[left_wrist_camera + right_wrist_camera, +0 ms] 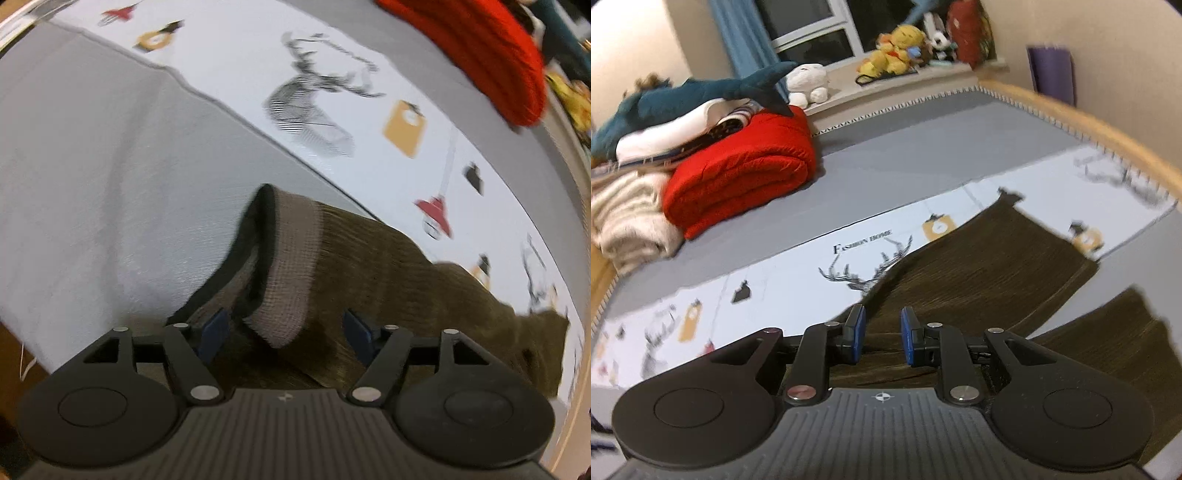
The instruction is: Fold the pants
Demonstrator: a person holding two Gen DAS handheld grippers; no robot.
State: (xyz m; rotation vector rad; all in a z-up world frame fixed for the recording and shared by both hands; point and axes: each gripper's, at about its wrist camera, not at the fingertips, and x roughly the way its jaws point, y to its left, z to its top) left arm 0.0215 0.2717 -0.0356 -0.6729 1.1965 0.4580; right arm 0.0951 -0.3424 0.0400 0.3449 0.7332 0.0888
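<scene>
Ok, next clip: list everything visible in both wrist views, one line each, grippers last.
pants: 1, dark olive, spread on the bed, grey waistband by the left gripper
sheet: 1, grey with a white printed band, under the pants
blanket: 1, red, folded, far side of the bed
shark: 1, blue plush, atop the linen pile
linen pile: white and cream, left of the blanket
plush toys: several, yellow, white and red, on the windowsill
curtain: 1, blue, at the window
left gripper: open, over the waistband
right gripper: open, over the pants
</scene>
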